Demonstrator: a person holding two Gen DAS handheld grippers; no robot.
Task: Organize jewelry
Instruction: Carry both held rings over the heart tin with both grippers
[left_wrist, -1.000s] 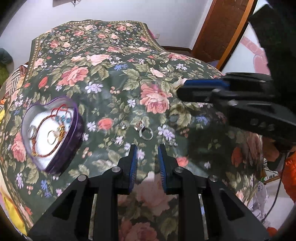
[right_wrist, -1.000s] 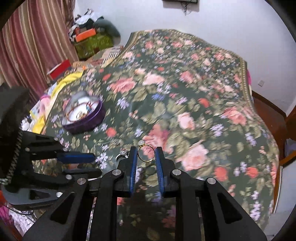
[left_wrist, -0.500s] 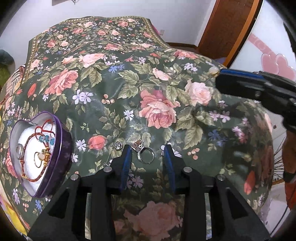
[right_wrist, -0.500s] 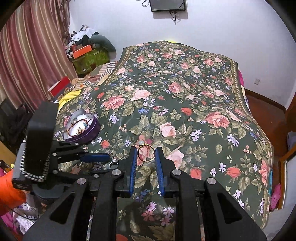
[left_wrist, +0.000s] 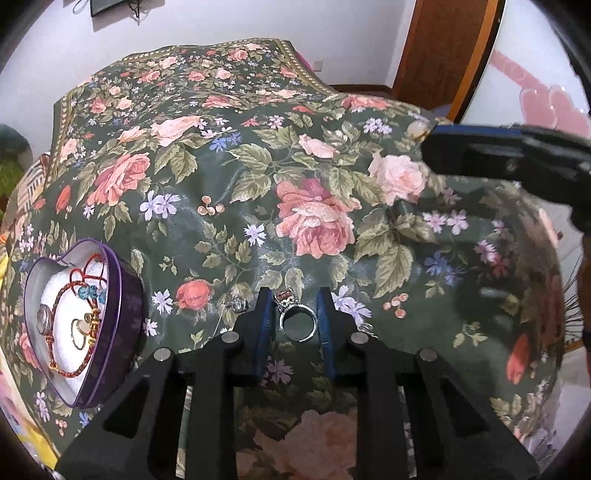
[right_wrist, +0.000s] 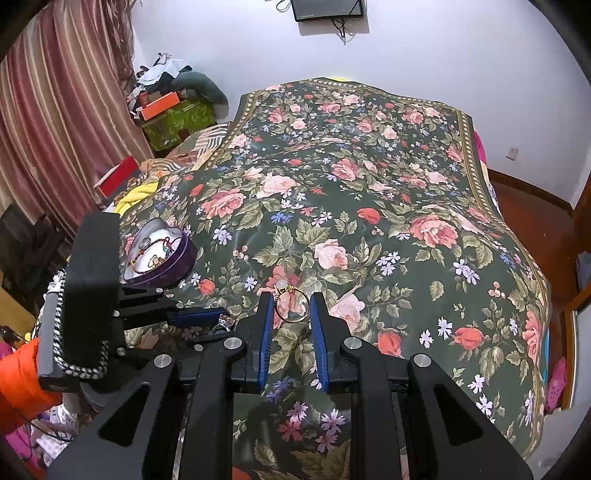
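Note:
A silver ring (left_wrist: 297, 320) with a jewelled top lies on the floral bedspread between the fingers of my left gripper (left_wrist: 293, 306), which is open around it. My right gripper (right_wrist: 291, 308) is shut on a gold ring (right_wrist: 291, 305) with a pale stone and holds it above the bed; it also shows in the left wrist view (left_wrist: 480, 147). A purple heart-shaped tin (left_wrist: 125, 302) to the left holds a red cord bracelet (left_wrist: 74, 295) and small pieces. The tin also shows in the right wrist view (right_wrist: 181, 258).
A small silver earring (left_wrist: 238, 303) lies just left of my left fingers, and another small piece (left_wrist: 367, 326) just right. The bed's edge falls off at the right near a wooden door (left_wrist: 436, 55). Boxes and clothes (right_wrist: 166, 107) pile up by the curtain.
My left gripper has come down and forward until the silver ring lies between its fingers. My right gripper has risen and drawn back with the gold ring.

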